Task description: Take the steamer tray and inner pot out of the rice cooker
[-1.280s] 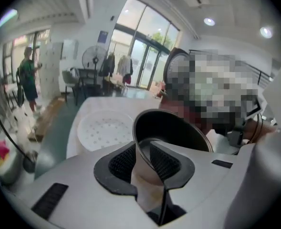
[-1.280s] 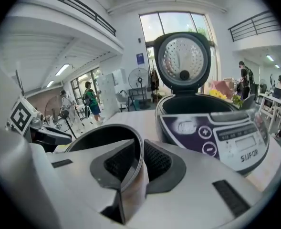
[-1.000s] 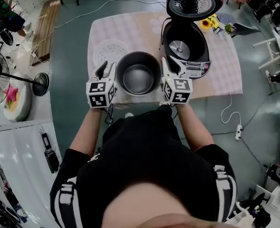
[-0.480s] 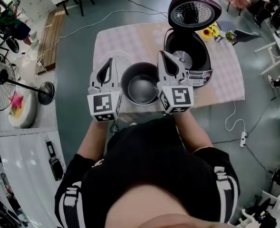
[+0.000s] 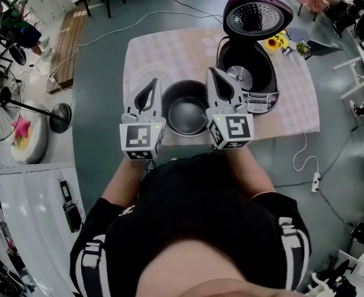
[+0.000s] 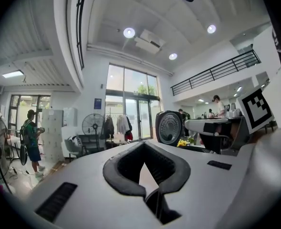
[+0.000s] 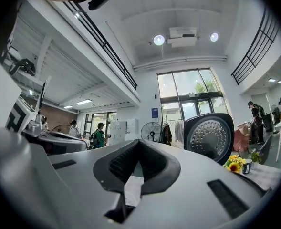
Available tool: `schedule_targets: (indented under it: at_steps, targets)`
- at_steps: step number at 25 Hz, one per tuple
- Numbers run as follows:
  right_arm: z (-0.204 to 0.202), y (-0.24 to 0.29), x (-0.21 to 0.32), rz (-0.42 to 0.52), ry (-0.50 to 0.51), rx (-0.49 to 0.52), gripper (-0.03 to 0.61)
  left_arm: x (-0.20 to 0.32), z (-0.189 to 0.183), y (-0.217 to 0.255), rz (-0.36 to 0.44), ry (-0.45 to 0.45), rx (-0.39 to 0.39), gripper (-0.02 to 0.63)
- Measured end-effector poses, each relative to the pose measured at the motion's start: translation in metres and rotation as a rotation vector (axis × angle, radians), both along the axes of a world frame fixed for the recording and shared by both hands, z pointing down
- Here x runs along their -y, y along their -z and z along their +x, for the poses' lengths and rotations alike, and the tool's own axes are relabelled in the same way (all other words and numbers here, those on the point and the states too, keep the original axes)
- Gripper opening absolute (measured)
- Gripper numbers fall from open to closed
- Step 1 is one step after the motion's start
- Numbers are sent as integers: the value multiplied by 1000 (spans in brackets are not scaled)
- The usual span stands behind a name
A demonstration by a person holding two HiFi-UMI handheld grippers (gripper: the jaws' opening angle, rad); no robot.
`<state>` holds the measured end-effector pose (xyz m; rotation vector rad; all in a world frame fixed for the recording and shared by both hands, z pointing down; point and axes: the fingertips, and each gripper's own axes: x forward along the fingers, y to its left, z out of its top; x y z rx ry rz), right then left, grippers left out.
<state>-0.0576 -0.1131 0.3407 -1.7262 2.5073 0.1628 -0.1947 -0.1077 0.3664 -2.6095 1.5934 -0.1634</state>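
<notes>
The left hand-held gripper [image 5: 152, 83] and right hand-held gripper [image 5: 214, 72], both clenched empty, hover either side of the pot [image 5: 177, 95] on the bench [image 5: 293, 101], with the open rice cooker [image 5: 251, 79] just beyond the right one.

On my pink checked tablecloth [image 5: 293, 104] sunflowers [image 5: 272, 43] sit at one o'clock, a standing fan [image 5: 60, 117] is on the floor at nine o'clock, and a white power strip [image 5: 316, 179] lies at three o'clock.

No words or numbers can be read. The rice cooker's [image 5: 273, 79] front panel [image 5: 260, 101] carries print too small to make out. A blue sign [image 7: 154, 112] on the far wall is blurred. The cubes [image 5: 141, 140] on the left gripper [image 5: 151, 84] and right gripper [image 5: 213, 73] bear only black-and-white square patterns.
</notes>
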Motion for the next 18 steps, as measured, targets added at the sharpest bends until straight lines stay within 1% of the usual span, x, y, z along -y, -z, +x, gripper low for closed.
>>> schedule_targets:
  at_steps: [4, 10, 18]
  targets:
    - [1, -1, -1, -3, 4, -5, -2, 0, -1, 1, -2, 7, -7, 3]
    - [-1, -6, 1, -22, 23, -9, -2, 1, -1, 1, -15, 8, -39, 3]
    - [4, -9, 0, -21, 21, -11, -2, 1, 3, -4, -25, 11, -41, 3]
